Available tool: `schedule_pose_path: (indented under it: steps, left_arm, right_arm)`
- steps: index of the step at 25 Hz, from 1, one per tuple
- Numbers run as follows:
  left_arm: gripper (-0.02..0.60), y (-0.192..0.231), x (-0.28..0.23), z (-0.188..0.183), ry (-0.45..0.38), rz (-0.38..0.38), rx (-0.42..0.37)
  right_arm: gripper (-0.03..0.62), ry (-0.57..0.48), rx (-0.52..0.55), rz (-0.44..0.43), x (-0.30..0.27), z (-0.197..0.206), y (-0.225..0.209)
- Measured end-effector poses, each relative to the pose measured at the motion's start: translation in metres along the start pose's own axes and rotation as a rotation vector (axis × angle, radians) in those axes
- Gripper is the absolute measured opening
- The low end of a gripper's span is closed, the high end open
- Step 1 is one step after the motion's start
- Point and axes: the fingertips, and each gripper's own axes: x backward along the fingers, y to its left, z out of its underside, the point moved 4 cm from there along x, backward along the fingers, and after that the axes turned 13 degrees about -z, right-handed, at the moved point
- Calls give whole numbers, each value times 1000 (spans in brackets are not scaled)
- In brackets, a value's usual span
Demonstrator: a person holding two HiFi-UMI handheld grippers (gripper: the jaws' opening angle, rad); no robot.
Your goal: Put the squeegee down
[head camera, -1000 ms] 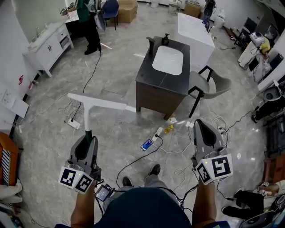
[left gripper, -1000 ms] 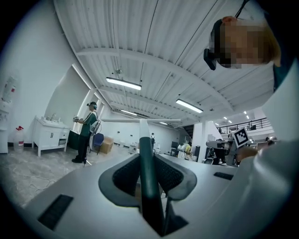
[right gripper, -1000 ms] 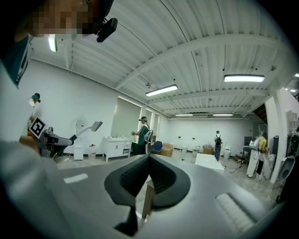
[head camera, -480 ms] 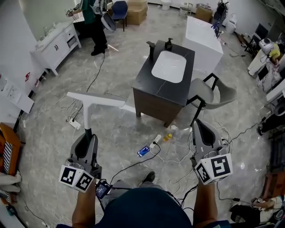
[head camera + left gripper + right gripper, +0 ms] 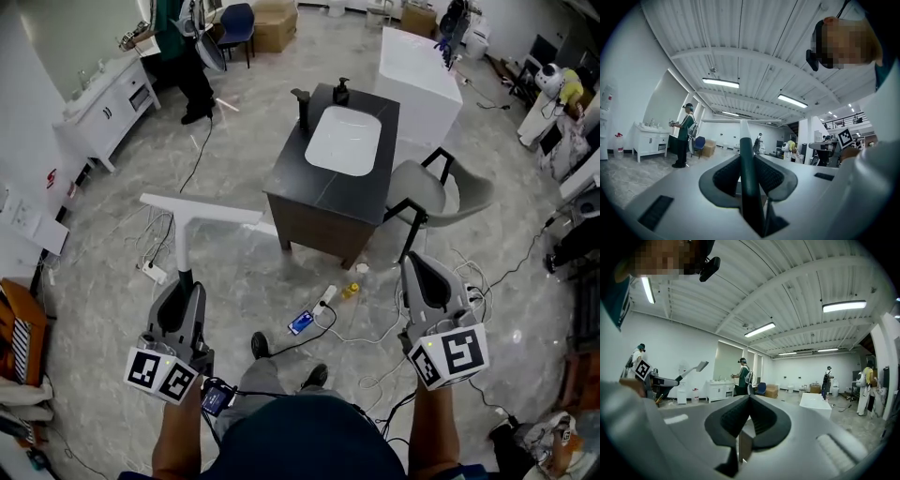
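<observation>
A white squeegee (image 5: 181, 246) with a dark green grip juts forward from my left gripper (image 5: 185, 286), which is shut on its handle. Its long white blade (image 5: 202, 211) lies crosswise above the floor. In the left gripper view the green handle (image 5: 749, 187) stands clamped between the two pads, and the blade (image 5: 740, 121) crosses the far end. My right gripper (image 5: 419, 265) is held level at the right, shut with nothing in it. In the right gripper view its pads meet at the tip (image 5: 749, 401).
A dark vanity cabinet (image 5: 323, 202) with a white basin stands ahead, a grey chair (image 5: 441, 192) to its right and a white tub (image 5: 422, 75) behind. Cables and a power strip (image 5: 328, 298) litter the floor. A white cabinet (image 5: 108, 103) and a person (image 5: 187, 56) are at far left.
I have walked forward over the floor: the cables and power strip slid toward me in the head view. Both grippers hold the same pose, and the squeegee stays clamped in the left one.
</observation>
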Motion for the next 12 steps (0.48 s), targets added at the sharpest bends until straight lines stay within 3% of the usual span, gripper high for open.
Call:
schedule_pose_path:
  steps: [12]
  left_arm:
    - [94,46,-118,-22,21,175,10]
  right_arm:
    - [9,29,6,161,-67,-10,-15]
